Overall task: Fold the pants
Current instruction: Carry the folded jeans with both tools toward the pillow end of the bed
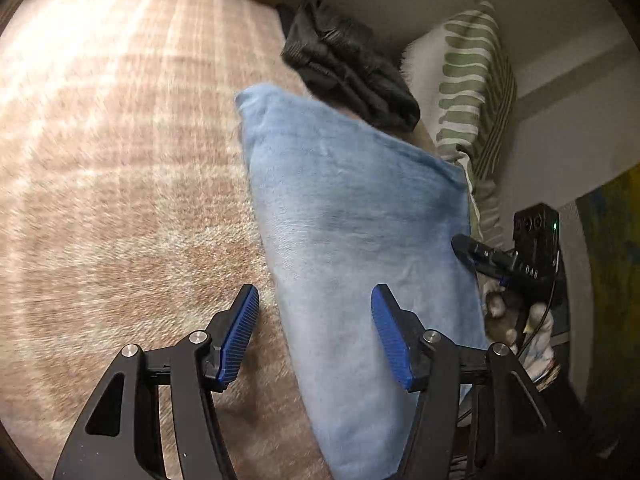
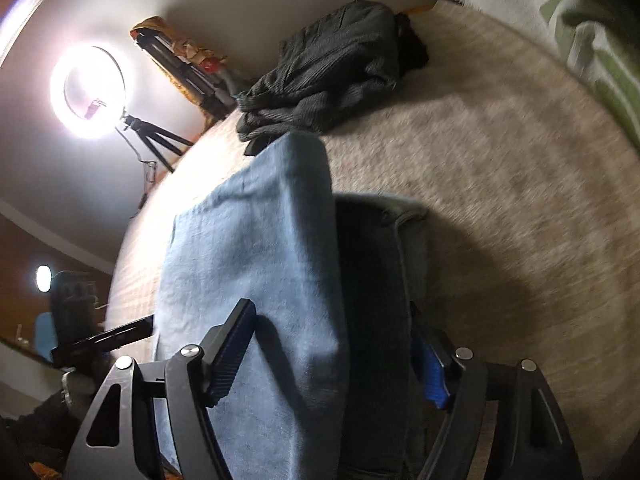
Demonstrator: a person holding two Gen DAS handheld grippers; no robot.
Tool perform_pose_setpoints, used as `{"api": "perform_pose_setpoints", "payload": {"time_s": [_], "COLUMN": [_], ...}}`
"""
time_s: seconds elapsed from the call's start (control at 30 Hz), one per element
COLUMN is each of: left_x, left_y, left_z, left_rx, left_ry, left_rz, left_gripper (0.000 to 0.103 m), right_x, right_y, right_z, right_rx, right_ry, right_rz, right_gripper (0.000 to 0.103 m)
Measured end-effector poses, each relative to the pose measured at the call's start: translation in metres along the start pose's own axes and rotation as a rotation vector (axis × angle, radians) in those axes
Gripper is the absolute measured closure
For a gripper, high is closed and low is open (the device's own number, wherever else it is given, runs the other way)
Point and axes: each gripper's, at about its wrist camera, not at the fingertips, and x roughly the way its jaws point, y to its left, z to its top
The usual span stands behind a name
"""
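Glare is thrown by the ring light point(image 2: 89, 90), shadow is cast across the blurred blanket point(image 2: 520, 184), and edges are bent by fisheye.

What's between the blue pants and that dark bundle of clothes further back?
In the right wrist view, nothing: the blue pants reach the dark clothes pile, their far edge overlapping it. Beside them is bare beige blanket.

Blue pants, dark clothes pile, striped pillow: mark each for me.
blue pants point(image 1: 352, 208), left wrist view, middle of the folded panel.
dark clothes pile point(image 2: 332, 76), right wrist view, middle of the heap.
striped pillow point(image 1: 468, 80), left wrist view, its green-striped face.
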Motion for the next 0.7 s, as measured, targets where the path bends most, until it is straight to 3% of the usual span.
{"api": "perform_pose_setpoints", "payload": {"time_s": [0.17, 0.33, 0.4, 0.43, 0.5, 0.63, 0.7], "left_x": [0.007, 0.013, 0.017, 0.017, 0.013, -0.001, -0.01], "left_y": [-0.001, -0.01, -0.015, -0.017, -0.021, -0.034, -0.042], "left_z": [0.005, 0.01, 0.014, 0.015, 0.017, 0.022, 0.029], "left_rx": [0.005, 0.013, 0.018, 0.025, 0.042, 0.101, 0.123], "left_ry": [-0.001, -0.01, -0.024, -0.029, -0.049, -0.086, -0.112], "left_rz": [-0.052, -0.08, -0.084, -0.083, -0.094, -0.102, -0.117], "left_gripper": [0.045, 0.046, 0.065, 0.067, 0.082, 0.088, 0.089], "right_x": [0.004, 0.005, 0.0, -0.003, -0.009, -0.027, -0.037], "right_y": [-0.005, 0.004, 0.014, 0.017, 0.027, 0.05, 0.059], "right_z": [-0.005, -0.006, -0.006, -0.005, -0.003, 0.006, 0.012], "right_rx": [0.007, -0.019, -0.053, -0.062, -0.082, -0.126, -0.136], "right_ry": [-0.024, -0.041, -0.053, -0.058, -0.076, -0.129, -0.161], "right_rz": [0.068, 0.04, 0.006, -0.01, -0.04, -0.065, -0.059], "right_gripper": [0.027, 0.06, 0.072, 0.078, 0.083, 0.095, 0.096]}}
